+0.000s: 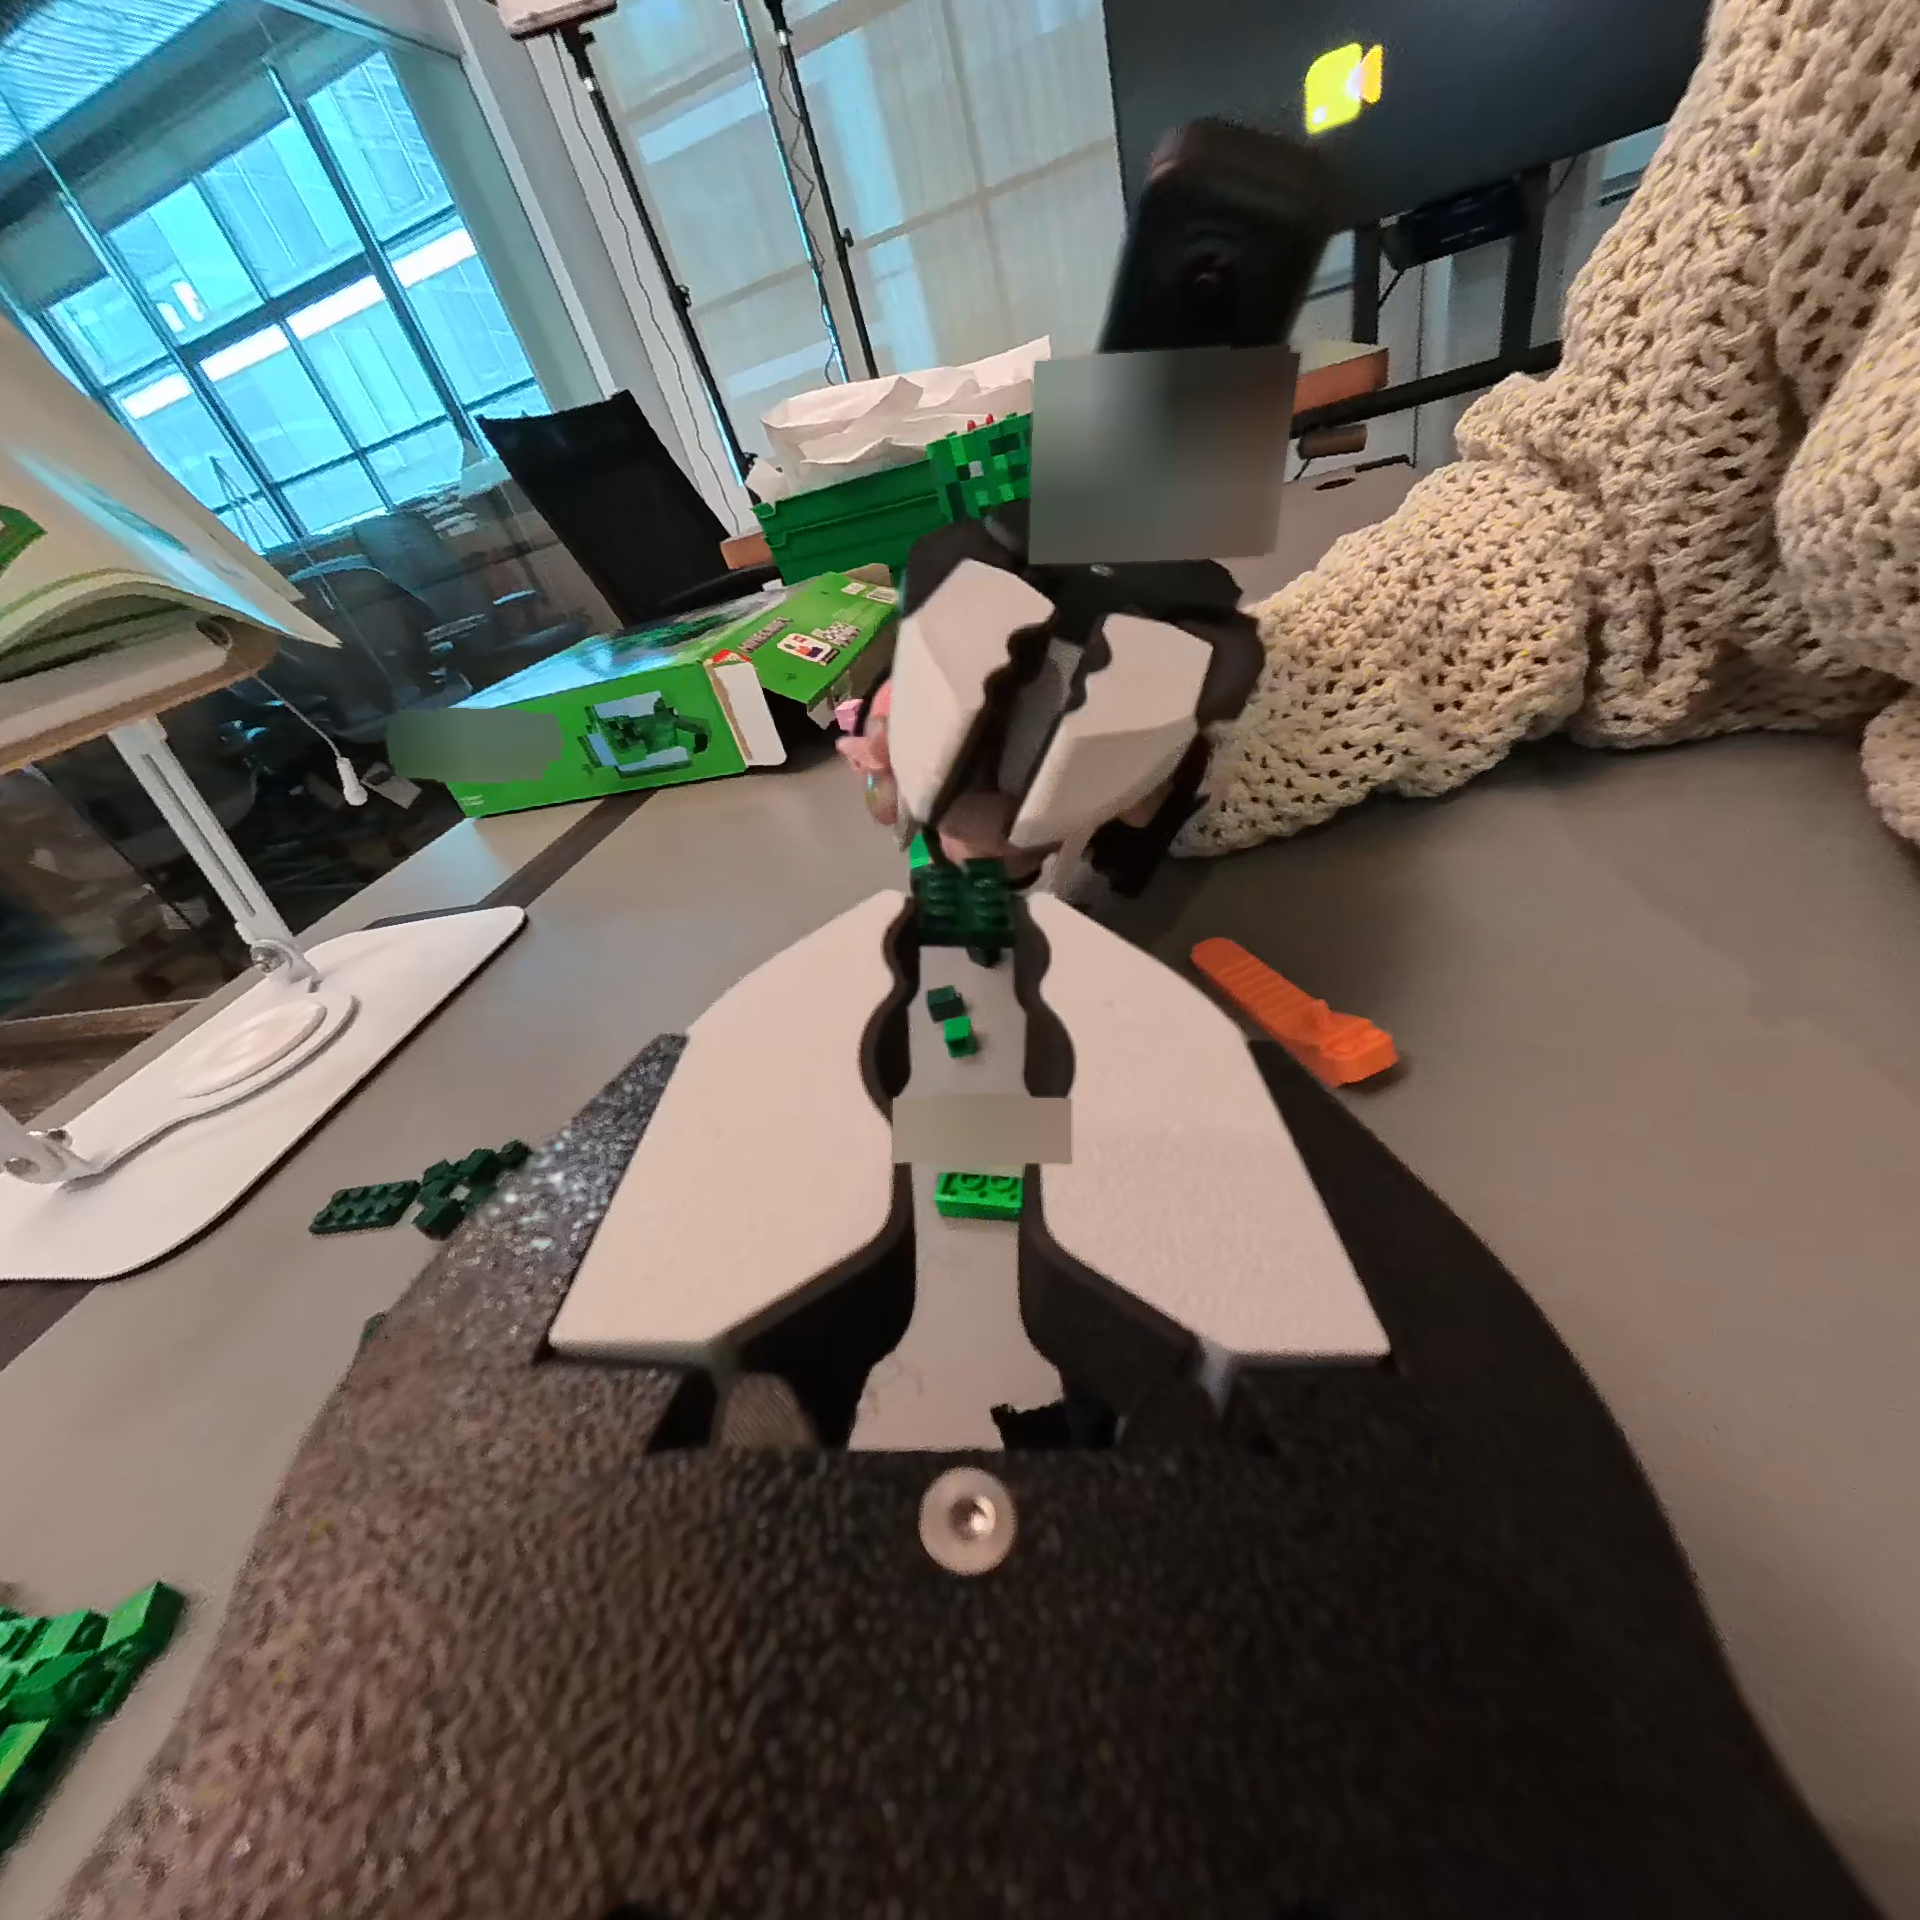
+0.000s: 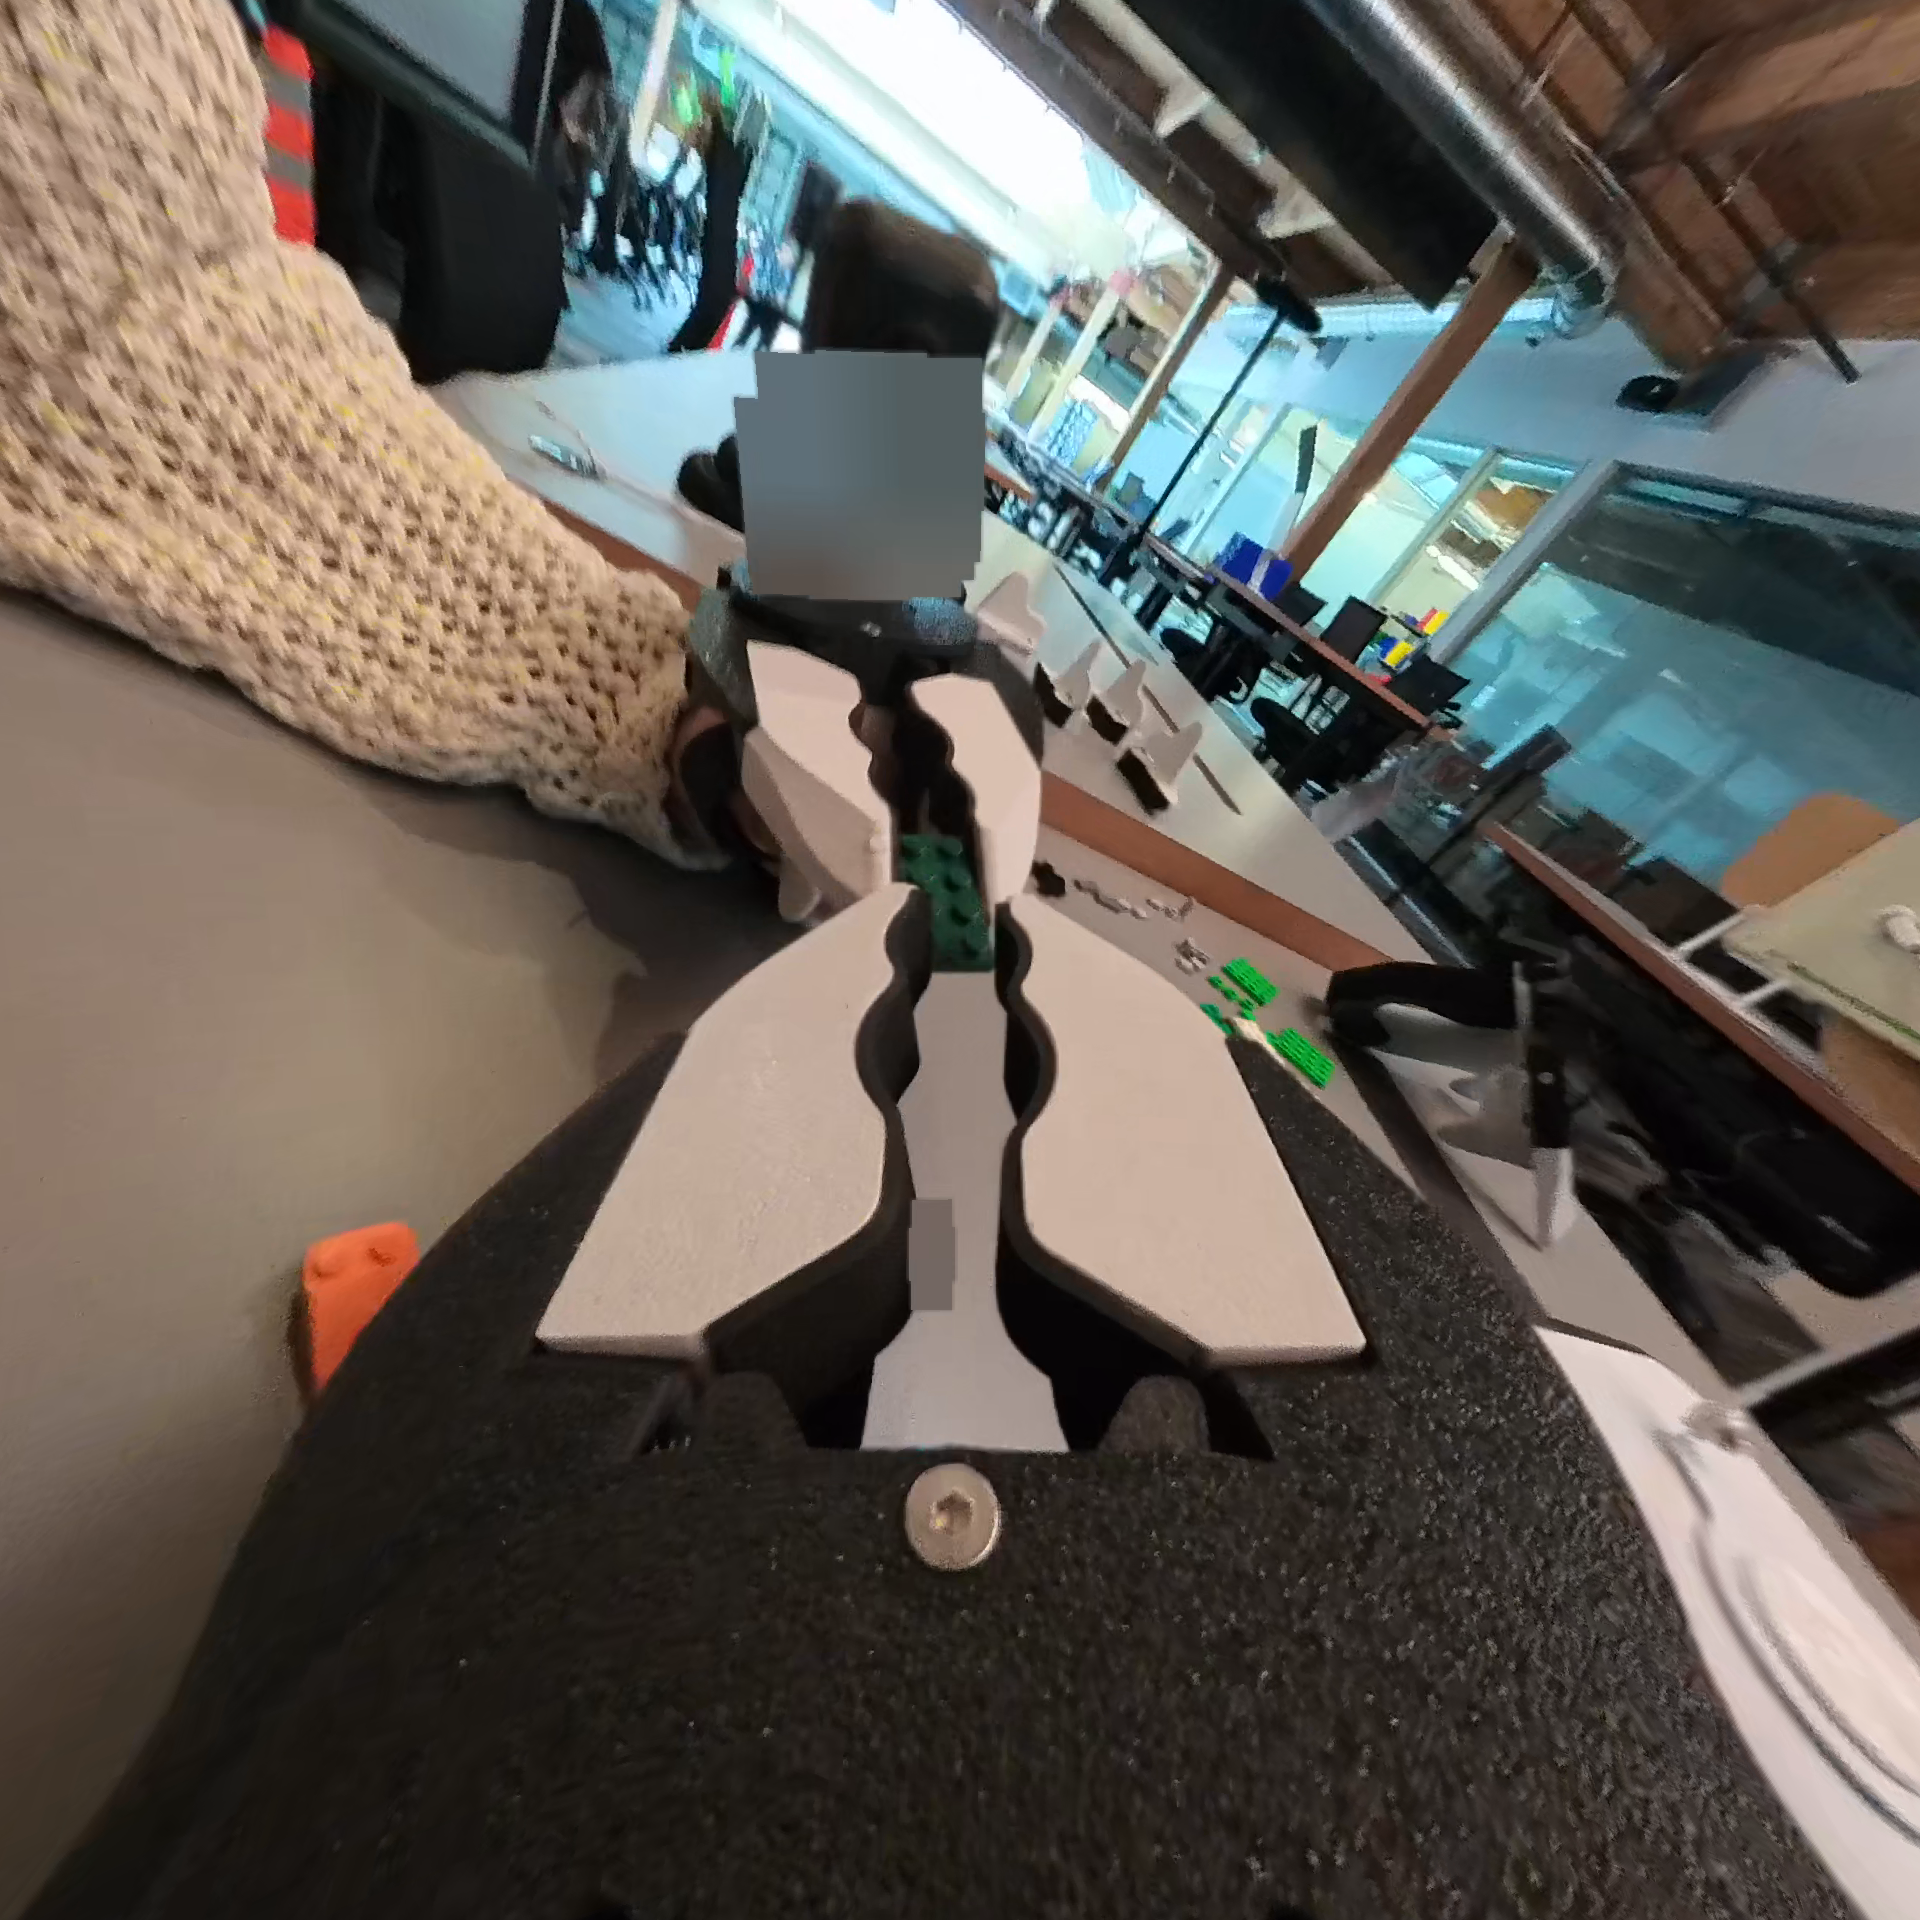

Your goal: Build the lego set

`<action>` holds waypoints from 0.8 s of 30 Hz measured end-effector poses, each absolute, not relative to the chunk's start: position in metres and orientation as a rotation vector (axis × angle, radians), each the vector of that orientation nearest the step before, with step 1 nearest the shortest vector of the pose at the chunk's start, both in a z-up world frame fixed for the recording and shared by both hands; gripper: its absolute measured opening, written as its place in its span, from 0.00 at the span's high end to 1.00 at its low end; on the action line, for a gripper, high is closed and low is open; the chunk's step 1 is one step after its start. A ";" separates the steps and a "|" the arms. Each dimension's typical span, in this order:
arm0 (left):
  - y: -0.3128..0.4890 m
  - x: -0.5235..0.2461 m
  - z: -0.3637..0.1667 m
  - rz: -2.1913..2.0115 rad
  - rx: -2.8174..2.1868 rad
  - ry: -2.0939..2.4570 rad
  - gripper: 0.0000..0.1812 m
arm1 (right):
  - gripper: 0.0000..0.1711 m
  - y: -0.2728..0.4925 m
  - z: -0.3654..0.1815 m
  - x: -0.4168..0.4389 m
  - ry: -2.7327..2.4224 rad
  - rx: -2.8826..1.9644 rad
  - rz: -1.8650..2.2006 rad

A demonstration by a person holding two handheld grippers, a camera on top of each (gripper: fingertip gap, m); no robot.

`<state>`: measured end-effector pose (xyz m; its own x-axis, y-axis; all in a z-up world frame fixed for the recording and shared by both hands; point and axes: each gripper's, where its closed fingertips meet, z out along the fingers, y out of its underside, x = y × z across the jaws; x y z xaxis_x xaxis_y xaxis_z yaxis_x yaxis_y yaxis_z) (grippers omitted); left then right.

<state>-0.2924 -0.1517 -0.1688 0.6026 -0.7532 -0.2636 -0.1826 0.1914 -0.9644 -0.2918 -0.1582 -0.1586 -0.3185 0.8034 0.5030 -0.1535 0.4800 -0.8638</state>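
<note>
Green assembly (image 1: 961,909): a small stack of green studded plates is being held up off the grey table (image 1: 1558,1039), pinched at once from two opposite ends by the two claws, which are meeting tip to tip.
Left gripper (image 1: 961,914): its fingers are being kept nearly closed, and the near end of the stack is being clamped between the tips (only the very tips are biting; the rest of the gap is bare).
Right gripper (image 2: 951,925): it is likewise being held narrowed onto the dark green plate (image 2: 956,914), whose studs are showing between the tips.
Handling: the piece is being judged light, rigid and smooth-sided; slipping is being risked more than crushing, though the stud joints may be popped apart if it is twisted.
Where to hold: the flat side walls of the plates are being favoured, with the pinch kept square across the stack, so that the studded top is being left free for the next brick.
Loose parts: two tiny green pieces (image 1: 951,1018) and a bright green plate (image 1: 977,1193) are lying on the table below the left claw; dark green plates (image 1: 416,1200) are lying to its left.
Orange tool (image 1: 1299,1023): a brick separator is lying flat, near but apart (untouched).
Box (image 1: 623,727): the green set box is lying farther back.
</note>
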 end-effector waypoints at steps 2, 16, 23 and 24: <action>-0.153 -0.290 -0.168 -0.494 -1.341 0.892 0.91 | 0.91 -0.157 -0.154 -0.290 -1.587 -0.600 1.144; -0.152 -0.298 -0.158 -0.488 -1.297 0.820 0.91 | 0.90 -0.163 -0.161 -0.290 -1.631 -0.595 1.179; -0.152 -0.297 -0.159 -0.488 -1.302 0.826 0.91 | 0.91 -0.165 -0.161 -0.289 -1.640 -0.587 1.189; -0.152 -0.297 -0.159 -0.487 -1.302 0.828 0.91 | 0.91 -0.165 -0.161 -0.289 -1.642 -0.587 1.187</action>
